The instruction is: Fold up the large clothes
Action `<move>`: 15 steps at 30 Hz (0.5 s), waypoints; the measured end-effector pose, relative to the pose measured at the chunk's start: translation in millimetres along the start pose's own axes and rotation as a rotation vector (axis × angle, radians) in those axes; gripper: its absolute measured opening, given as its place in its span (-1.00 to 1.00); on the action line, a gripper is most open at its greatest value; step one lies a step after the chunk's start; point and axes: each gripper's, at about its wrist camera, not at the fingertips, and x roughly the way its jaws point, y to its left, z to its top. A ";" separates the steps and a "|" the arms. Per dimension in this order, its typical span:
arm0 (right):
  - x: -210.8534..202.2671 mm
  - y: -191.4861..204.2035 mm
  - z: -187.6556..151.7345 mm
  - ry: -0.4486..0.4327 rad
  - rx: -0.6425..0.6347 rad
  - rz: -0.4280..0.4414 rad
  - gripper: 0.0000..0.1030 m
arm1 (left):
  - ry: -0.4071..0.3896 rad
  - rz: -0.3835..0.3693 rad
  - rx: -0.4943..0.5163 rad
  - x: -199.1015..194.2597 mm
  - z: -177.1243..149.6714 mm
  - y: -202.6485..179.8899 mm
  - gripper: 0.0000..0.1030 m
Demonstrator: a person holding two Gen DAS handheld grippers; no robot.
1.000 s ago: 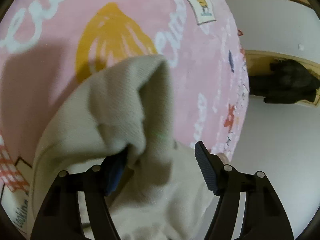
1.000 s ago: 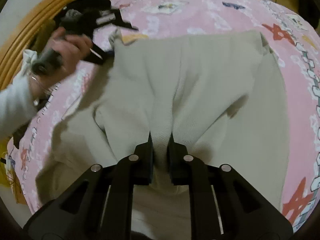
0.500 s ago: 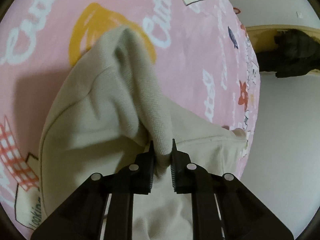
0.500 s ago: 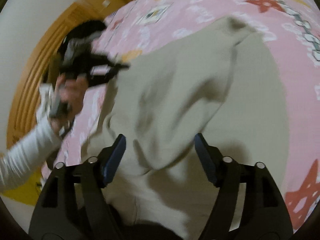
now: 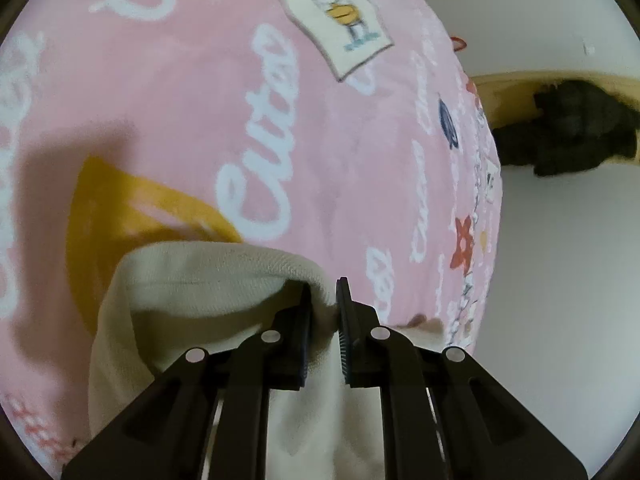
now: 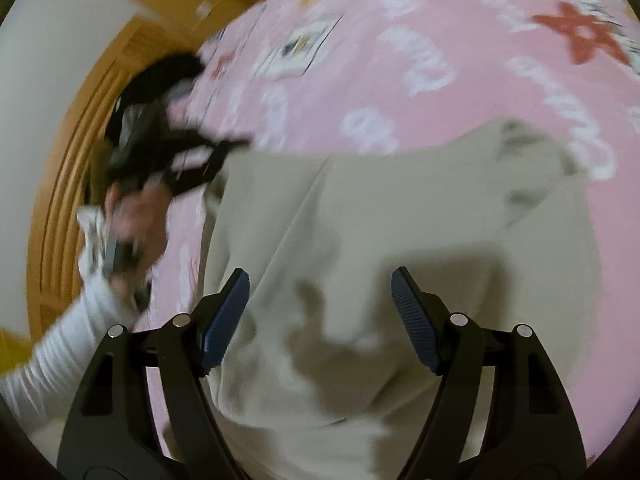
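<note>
A large beige garment (image 6: 380,248) lies spread on a pink printed bedspread (image 6: 440,60). In the left wrist view my left gripper (image 5: 323,300) is shut on a folded edge of the garment (image 5: 208,280) and holds it just above the bedspread (image 5: 200,100). In the right wrist view my right gripper (image 6: 320,296) is open and empty, hovering over the near part of the garment. The left gripper (image 6: 168,152) shows there too, blurred, at the garment's far left corner, held by a hand in a white sleeve.
A wooden headboard or panel (image 6: 80,160) runs along the left of the bed. A dark garment (image 5: 568,128) hangs on a wooden ledge by the white wall (image 5: 560,280) beyond the bed's edge.
My left gripper closed on the garment's edge and carried it across the bedspread. My right gripper let go of the cloth, opened wide and now hovers above it.
</note>
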 end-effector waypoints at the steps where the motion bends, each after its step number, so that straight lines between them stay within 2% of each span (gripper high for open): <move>1: 13.2 2.5 -6.0 0.037 -0.017 -0.017 0.40 | 0.000 -0.022 -0.032 3.7 3.8 8.6 -0.79; 4: 44.7 -1.9 -23.4 0.084 -0.037 -0.139 0.40 | 0.021 -0.126 -0.193 19.3 17.6 50.4 -0.77; 5: 49.4 -4.3 -25.4 0.069 -0.042 -0.152 0.40 | 0.052 -0.164 -0.264 26.8 19.1 67.1 -0.77; 6: 52.5 -6.5 -28.3 0.048 -0.047 -0.168 0.40 | 0.060 -0.195 -0.287 29.4 18.3 72.4 -0.76; 7: 53.2 -8.2 -30.3 0.031 -0.040 -0.169 0.40 | 0.066 -0.216 -0.281 28.4 17.7 73.6 -0.75; 10: 53.9 -12.0 -33.1 -0.011 -0.015 -0.169 0.40 | 0.064 -0.192 -0.172 11.1 13.4 60.4 -0.66; 12: 63.1 -7.6 -32.2 -0.006 -0.051 -0.235 0.41 | 0.070 -0.237 -0.154 -7.3 11.1 56.2 -0.38; 15: 68.2 -5.3 -23.7 -0.024 -0.042 -0.268 0.43 | 0.033 -0.282 -0.141 -47.2 5.1 50.0 -0.36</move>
